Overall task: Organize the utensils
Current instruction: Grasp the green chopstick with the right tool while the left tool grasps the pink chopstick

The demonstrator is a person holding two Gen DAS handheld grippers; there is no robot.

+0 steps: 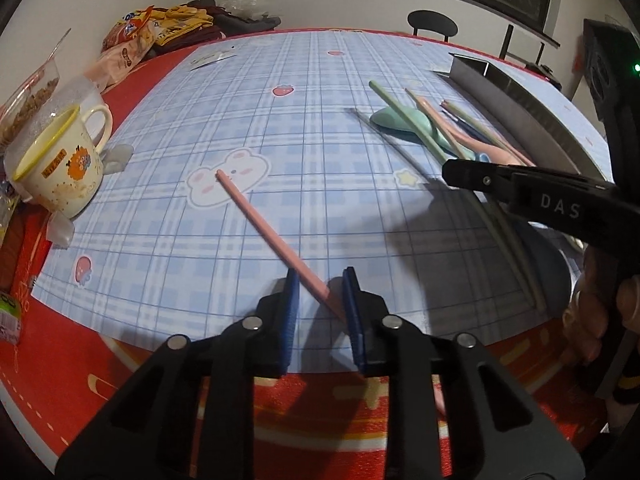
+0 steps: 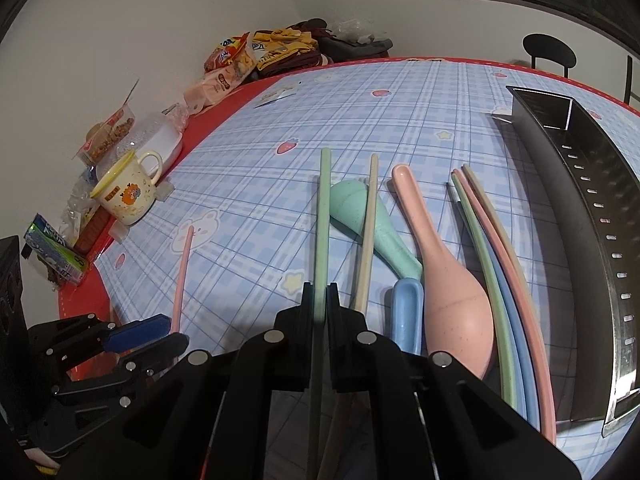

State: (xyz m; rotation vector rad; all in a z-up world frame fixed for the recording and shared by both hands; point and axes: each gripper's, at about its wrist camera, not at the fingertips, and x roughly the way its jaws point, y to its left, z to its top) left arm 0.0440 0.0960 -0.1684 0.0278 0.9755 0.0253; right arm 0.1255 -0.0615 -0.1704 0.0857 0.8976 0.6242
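A pink chopstick lies on the blue plaid mat, its near end between the pads of my left gripper, which is open around it. It also shows in the right wrist view. My right gripper is shut on a green chopstick that points away over the mat. Beside it lie a beige chopstick, a mint spoon, a pink spoon, a blue spoon and several more chopsticks.
A steel utensil tray stands along the right side of the mat. A cream mug and snack bags sit at the left on the red tablecloth. A black chair stands beyond the table.
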